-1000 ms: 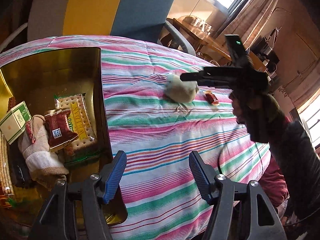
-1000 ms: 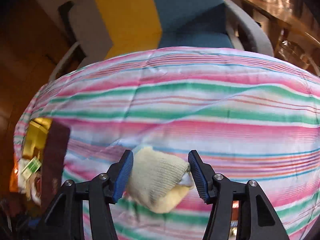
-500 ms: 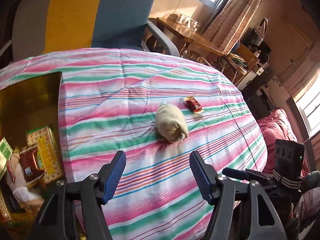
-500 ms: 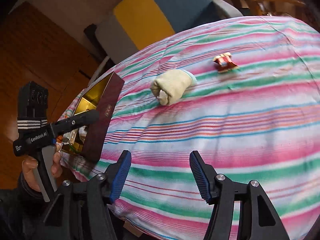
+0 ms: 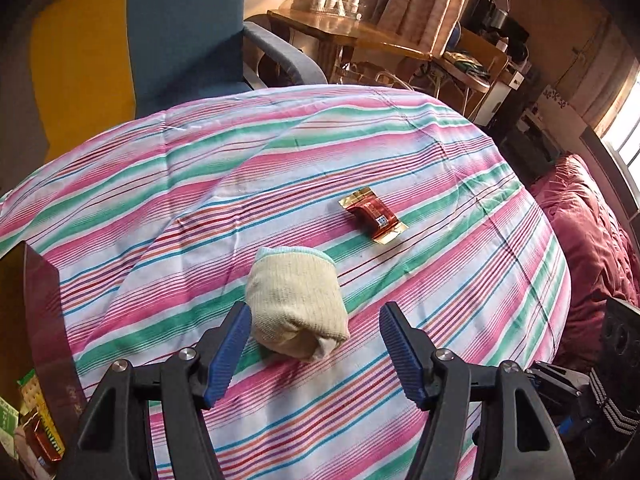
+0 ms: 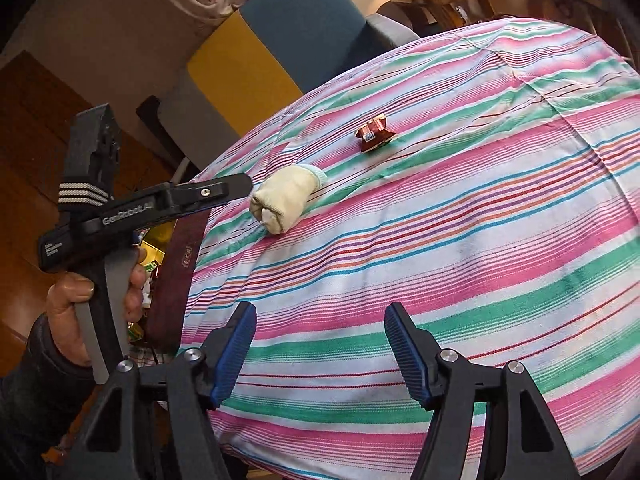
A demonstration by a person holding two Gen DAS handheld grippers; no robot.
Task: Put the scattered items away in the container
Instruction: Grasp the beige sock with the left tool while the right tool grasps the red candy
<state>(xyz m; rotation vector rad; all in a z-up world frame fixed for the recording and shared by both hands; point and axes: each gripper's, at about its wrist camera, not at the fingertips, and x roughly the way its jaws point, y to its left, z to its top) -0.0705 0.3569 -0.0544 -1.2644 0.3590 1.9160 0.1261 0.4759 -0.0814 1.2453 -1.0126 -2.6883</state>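
A rolled cream sock (image 5: 298,302) lies on the striped tablecloth (image 5: 200,184); it also shows in the right wrist view (image 6: 286,200). My left gripper (image 5: 316,354) is open, its fingers just short of the sock, the left finger (image 5: 228,350) close beside it. A small red snack packet (image 5: 373,215) lies beyond the sock, also in the right wrist view (image 6: 374,135). The dark red container (image 5: 44,328) stands at the left table edge with snacks inside. My right gripper (image 6: 320,356) is open and empty, low over the near table edge.
A blue and yellow armchair (image 5: 176,28) stands behind the table. A wooden side table (image 5: 360,36) with glassware is at the back right. A dark red quilt (image 5: 588,248) lies to the right. The left handheld gripper body (image 6: 132,212) shows in the right wrist view.
My left gripper has swung away from the container and moved up to the sock. My right gripper has pulled back from the sock to the near table edge.
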